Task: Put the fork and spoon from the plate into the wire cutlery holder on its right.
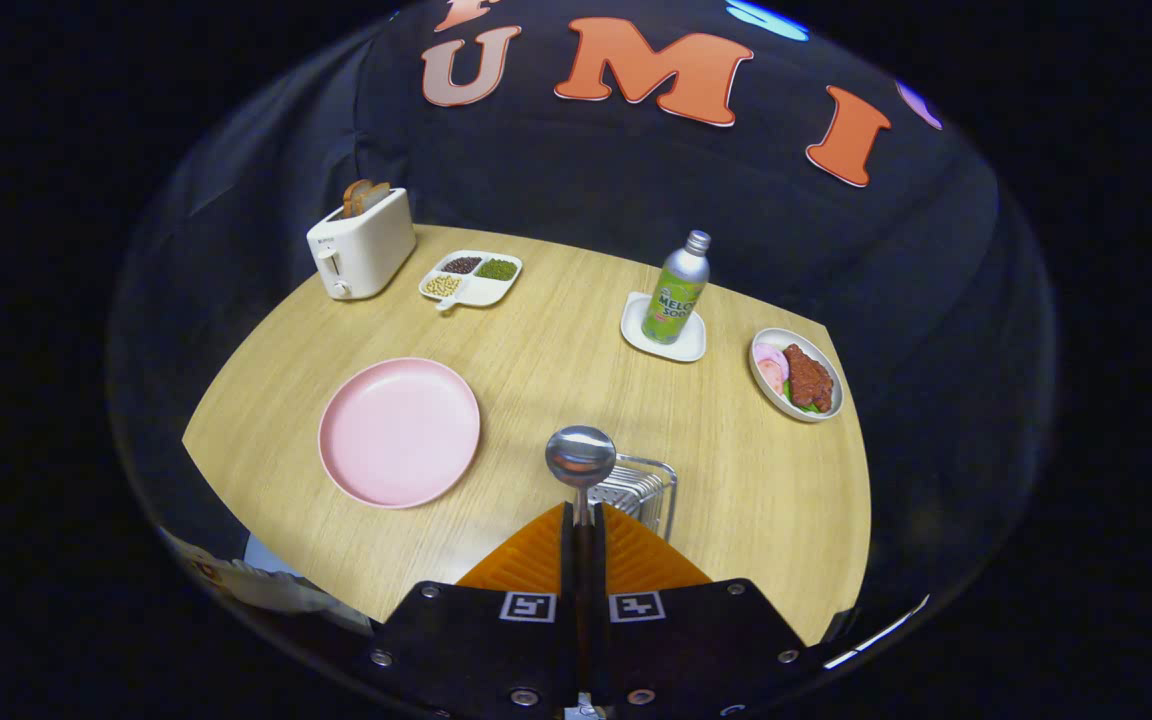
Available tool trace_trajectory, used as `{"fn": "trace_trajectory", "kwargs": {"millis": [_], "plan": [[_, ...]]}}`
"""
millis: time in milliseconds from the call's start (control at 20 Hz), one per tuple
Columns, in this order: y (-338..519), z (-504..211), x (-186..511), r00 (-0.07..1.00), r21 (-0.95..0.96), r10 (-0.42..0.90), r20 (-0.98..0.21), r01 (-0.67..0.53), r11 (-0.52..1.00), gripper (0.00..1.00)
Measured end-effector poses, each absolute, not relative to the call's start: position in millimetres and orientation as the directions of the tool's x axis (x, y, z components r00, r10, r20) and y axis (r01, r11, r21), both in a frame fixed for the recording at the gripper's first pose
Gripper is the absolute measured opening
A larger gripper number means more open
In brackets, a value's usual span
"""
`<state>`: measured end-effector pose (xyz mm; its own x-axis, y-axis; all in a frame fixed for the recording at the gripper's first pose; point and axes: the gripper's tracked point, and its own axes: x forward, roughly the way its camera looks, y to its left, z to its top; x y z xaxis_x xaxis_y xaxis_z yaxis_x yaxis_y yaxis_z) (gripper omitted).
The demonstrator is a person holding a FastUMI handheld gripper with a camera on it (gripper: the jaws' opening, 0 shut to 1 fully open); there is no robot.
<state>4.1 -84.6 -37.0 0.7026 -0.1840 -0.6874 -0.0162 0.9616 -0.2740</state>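
Orange fingers (536,560) of the tool (583,525) are pressing together on the spoon (580,458) handle, bowl rising upright just ahead; wire cutlery holder (641,490) is sitting directly behind the spoon, right of the pink plate (399,432), which is lying bare; fork cannot be made out; farther across the desk (536,340), toaster (361,245), divided tray (471,277), soda bottle (676,290) on a coaster and a food dish (797,375) are standing.

Staged dining setup inside a booth, not a real home: black cloth wall (636,190) behind a light wooden bench (546,340) laid with a white toaster holding bread (361,245), a divided white snack tray (471,277), a green soda bottle (677,290) and an oval dish of meat (798,374).
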Motion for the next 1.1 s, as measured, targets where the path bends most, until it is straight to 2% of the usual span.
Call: {"fn": "trace_trajectory", "kwargs": {"millis": [450, 1100], "plan": [[-127, -47, -17, 0.555, -0.231, -0.200, -0.807, 0.014, 0.973, 0.05], [-114, -82, 15, 0.421, -0.207, -0.170, -0.891, -0.043, 0.977, 0.05]]}}
